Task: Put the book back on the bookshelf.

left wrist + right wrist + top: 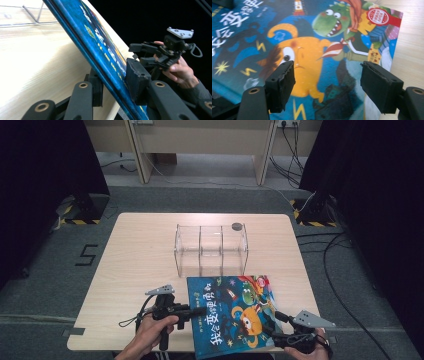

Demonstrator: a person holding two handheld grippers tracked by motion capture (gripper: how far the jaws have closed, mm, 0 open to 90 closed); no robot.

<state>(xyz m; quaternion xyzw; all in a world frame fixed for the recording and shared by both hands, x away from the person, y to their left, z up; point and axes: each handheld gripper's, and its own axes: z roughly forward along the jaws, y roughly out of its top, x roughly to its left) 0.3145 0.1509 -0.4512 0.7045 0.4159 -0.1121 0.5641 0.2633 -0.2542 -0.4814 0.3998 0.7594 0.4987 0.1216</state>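
A picture book (230, 312) with a blue cartoon cover lies at the table's near edge, its left side lifted off the wood. My left gripper (194, 311) is shut on that left edge, and in the left gripper view its pads (136, 77) clamp the book (100, 42) from both sides. At the book's near right corner my right gripper (278, 320) stands open. In the right gripper view its jaws (327, 75) hover wide apart over the cover (312, 47) with nothing between them. That gripper (138, 53), with the hand holding it, also appears in the left gripper view.
A clear plastic box (211, 249) with three compartments stands on the wooden table (135, 255) just behind the book. A small dark disc (236, 226) sits by the box's far right corner. Bare wood lies to the left and right of the box.
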